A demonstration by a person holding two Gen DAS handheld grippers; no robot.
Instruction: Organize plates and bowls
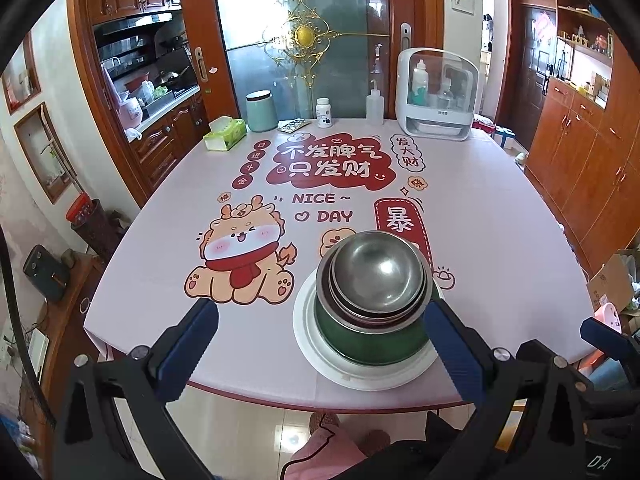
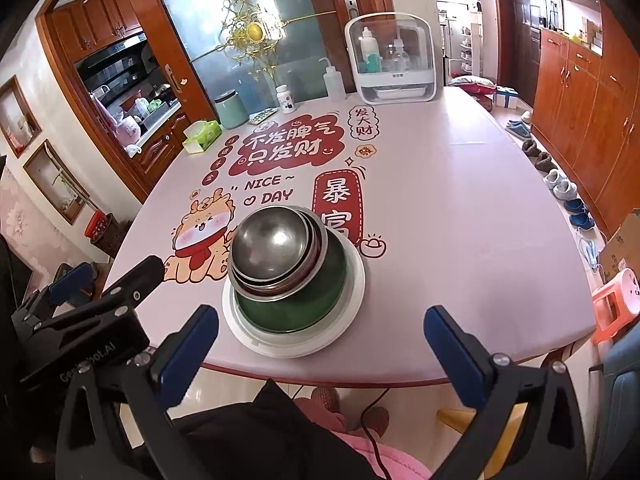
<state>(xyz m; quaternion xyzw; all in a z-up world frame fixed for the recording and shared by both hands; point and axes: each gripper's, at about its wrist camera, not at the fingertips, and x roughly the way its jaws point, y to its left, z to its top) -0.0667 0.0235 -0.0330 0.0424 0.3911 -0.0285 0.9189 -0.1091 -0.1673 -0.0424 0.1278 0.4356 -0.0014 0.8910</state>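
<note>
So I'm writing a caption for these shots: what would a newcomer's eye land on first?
First the stack of nested steel bowls in a green bowl on a white plate, near the table's front edge. Then the tablecloth's cartoon dragon just left of it, with red lettering behind. Both tongs, left and right, frame the stack, open and empty.

Far edge of table: tissue box [image 1: 225,133], green jar [image 1: 261,111], pill bottle [image 1: 323,112], squeeze bottle [image 1: 375,105], white bottle cabinet [image 1: 437,94]
Floor, right: shoes [image 2: 562,184], orange stool [image 2: 616,300]
</note>
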